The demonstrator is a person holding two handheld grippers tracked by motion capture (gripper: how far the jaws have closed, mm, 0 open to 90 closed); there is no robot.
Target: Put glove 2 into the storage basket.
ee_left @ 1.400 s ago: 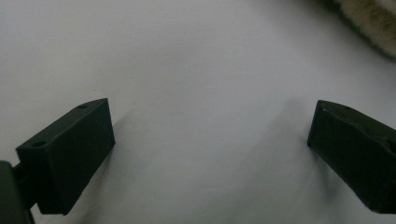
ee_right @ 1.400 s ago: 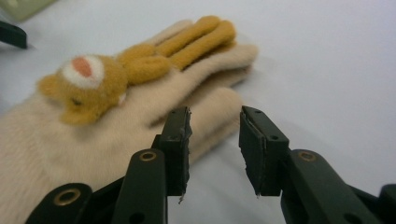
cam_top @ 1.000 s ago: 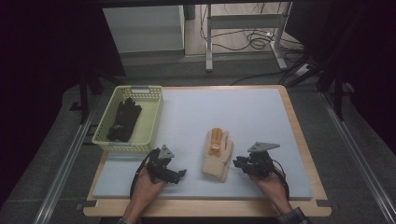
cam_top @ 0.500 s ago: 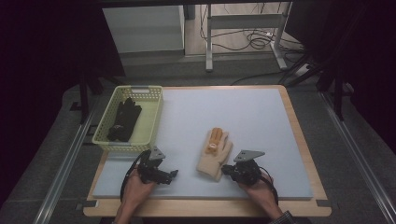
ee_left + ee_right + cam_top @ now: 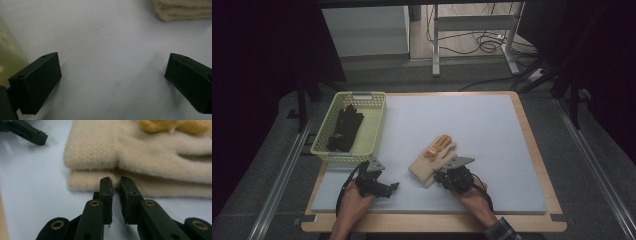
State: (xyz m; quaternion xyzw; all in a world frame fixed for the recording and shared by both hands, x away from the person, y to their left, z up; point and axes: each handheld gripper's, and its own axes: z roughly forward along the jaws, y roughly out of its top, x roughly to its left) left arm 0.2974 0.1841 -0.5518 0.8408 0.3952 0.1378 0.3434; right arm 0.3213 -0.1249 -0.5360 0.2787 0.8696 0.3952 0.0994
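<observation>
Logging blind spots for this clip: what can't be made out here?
- Dark items in the basket, high view: too small and dark to identify.
- Gloves, right gripper view: far ends cut off by the frame edge.
- Right gripper: the gap hides whether its tips touch the gloves.

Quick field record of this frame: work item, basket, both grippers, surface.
work item: beige gloves, stacked flat, orange fingers pointing away from the person
basket: yellow basket at the mat's left edge, dark gloves inside
left gripper: jaws wide apart, nothing between them, low over bare mat
right gripper: jaws nearly together, tips at the gloves' near edge; a grip on fabric cannot be told
surface: pale blue mat on a wooden board
</observation>
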